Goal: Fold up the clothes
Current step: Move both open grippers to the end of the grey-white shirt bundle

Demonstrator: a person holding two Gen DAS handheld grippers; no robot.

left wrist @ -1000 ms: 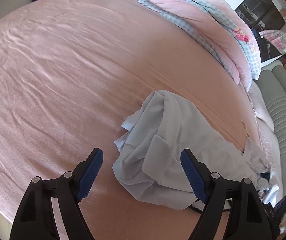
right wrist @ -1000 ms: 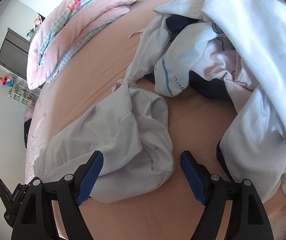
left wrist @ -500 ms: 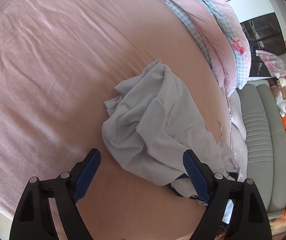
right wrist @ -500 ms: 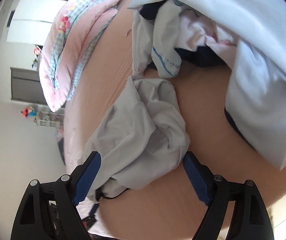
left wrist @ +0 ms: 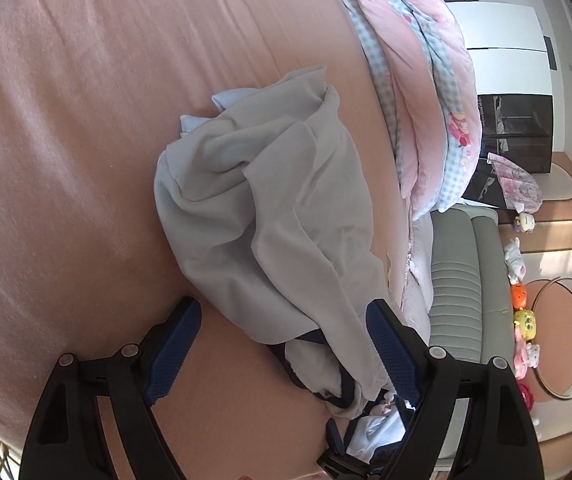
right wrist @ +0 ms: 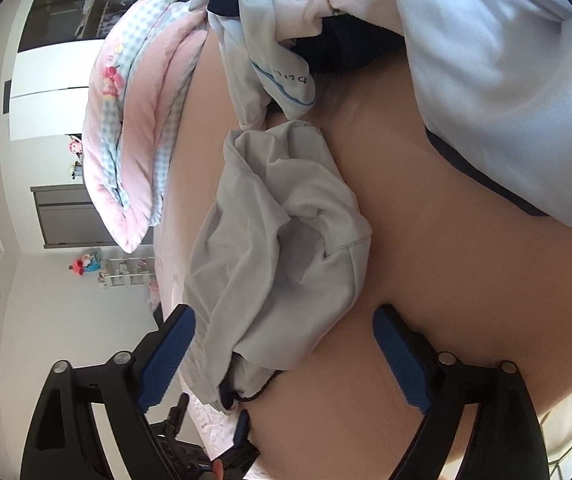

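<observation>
Left wrist view: the left claw [left wrist: 282, 344] stands wide open, its blue-padded fingers [left wrist: 172, 354] holding nothing. Its jaws have just been opening a little, and the lower edge of the crumpled pale grey cotton garment [left wrist: 270, 216] now lies between them, untouched by the pads. A second ago that garment sat farther ahead; now it fills the middle of the view and the whole scene has rolled, so the folded pink and blue-check quilt [left wrist: 418, 92] stands along the right. The garment rests on the pink bed sheet [left wrist: 66, 140].

Right wrist view: the right claw [right wrist: 286, 356] is also wide open and grips nothing; its jaws have just been opening further. The same grey garment [right wrist: 282, 256] reaches down between the fingers, nearer than before. The heap of white and navy clothes [right wrist: 486, 60] has swung to the top right.
</observation>
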